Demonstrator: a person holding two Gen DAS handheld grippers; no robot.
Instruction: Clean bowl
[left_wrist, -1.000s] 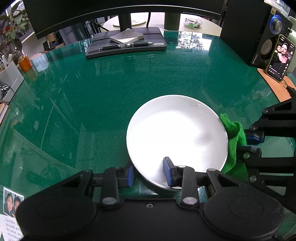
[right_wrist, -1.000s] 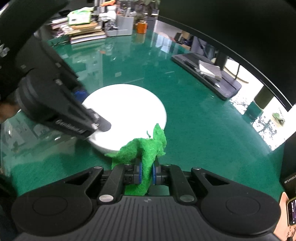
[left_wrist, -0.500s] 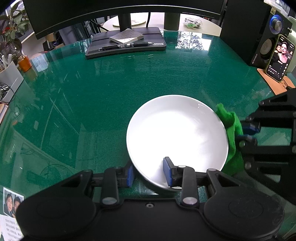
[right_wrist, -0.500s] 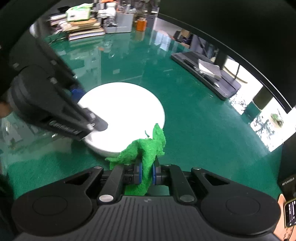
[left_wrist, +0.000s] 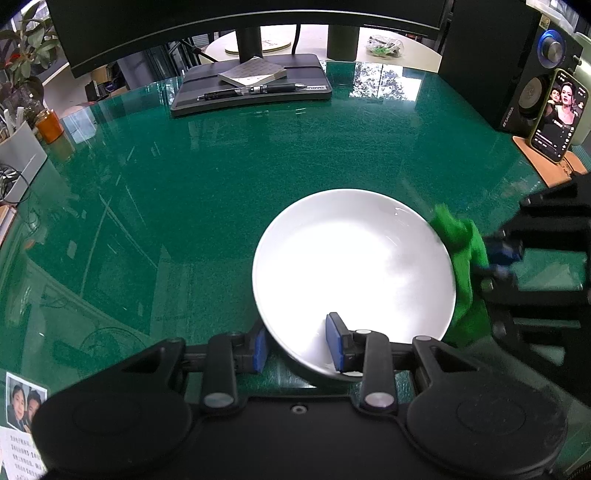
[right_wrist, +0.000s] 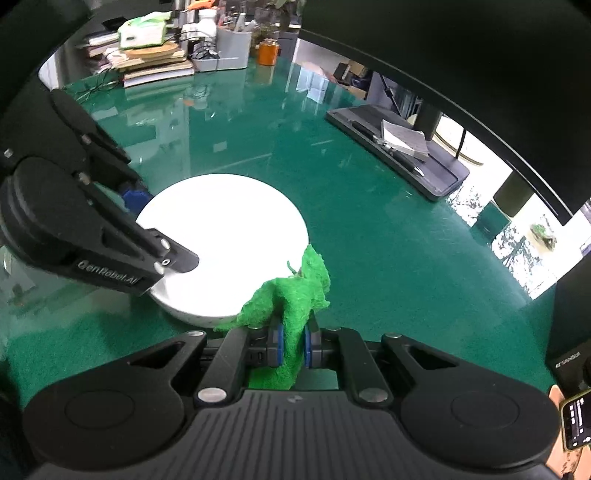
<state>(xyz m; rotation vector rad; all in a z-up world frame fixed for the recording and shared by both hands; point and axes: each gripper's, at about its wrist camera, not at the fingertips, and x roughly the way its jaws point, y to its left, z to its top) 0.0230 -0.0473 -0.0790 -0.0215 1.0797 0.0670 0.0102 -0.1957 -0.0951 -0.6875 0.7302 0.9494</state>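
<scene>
A white shallow bowl (left_wrist: 354, 266) sits on the green glass table; it also shows in the right wrist view (right_wrist: 225, 221). My left gripper (left_wrist: 299, 347) is shut on the bowl's near rim, one blue pad inside, one outside. It shows at the left of the right wrist view (right_wrist: 155, 236). My right gripper (right_wrist: 293, 347) is shut on a green cloth (right_wrist: 291, 299), which hangs just off the bowl's right rim. In the left wrist view the cloth (left_wrist: 461, 258) touches or nearly touches that rim.
A black monitor base (left_wrist: 251, 88) with a pen and notepad stands at the back. A speaker (left_wrist: 517, 74) and a phone (left_wrist: 559, 114) on a cork mat are at the right. Books and an orange jar (right_wrist: 267, 53) lie at the table's far left.
My right gripper has moved the green cloth up along the bowl's right side, toward the far part of the rim. The bowl and my left gripper have stayed put.
</scene>
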